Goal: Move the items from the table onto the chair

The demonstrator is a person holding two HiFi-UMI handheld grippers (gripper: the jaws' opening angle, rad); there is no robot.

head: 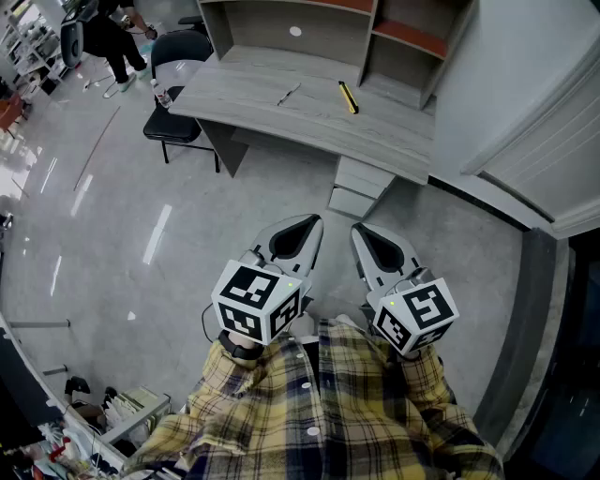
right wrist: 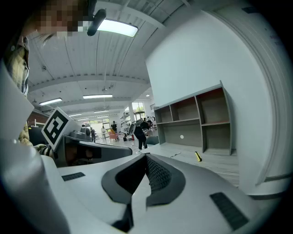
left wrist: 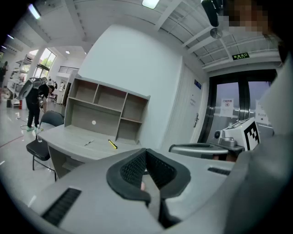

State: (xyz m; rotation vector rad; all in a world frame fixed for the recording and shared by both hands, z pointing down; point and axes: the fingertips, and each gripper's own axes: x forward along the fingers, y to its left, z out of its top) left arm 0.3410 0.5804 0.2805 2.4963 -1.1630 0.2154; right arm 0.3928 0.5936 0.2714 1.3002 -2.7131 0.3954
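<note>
Far ahead stands a grey desk [head: 375,131] with a yellow-and-black tool [head: 348,97] and a thin metal tool [head: 288,94] on its top. Both also show in the left gripper view, the yellow tool [left wrist: 112,144] and the metal tool [left wrist: 89,142], and the yellow tool [right wrist: 198,156] shows in the right gripper view. A black chair [head: 178,89] with a white thing on its seat stands at the desk's left end. My left gripper [head: 312,223] and right gripper [head: 357,231] are held side by side close to my body, well short of the desk. Both are shut and empty.
A shelf unit [head: 309,23] sits on the desk's back. A small drawer cabinet [head: 356,187] stands under the desk. A person [head: 117,42] bends over beyond the chair. A wall and door [head: 525,122] lie to the right. Shoes and clutter [head: 94,412] sit at lower left.
</note>
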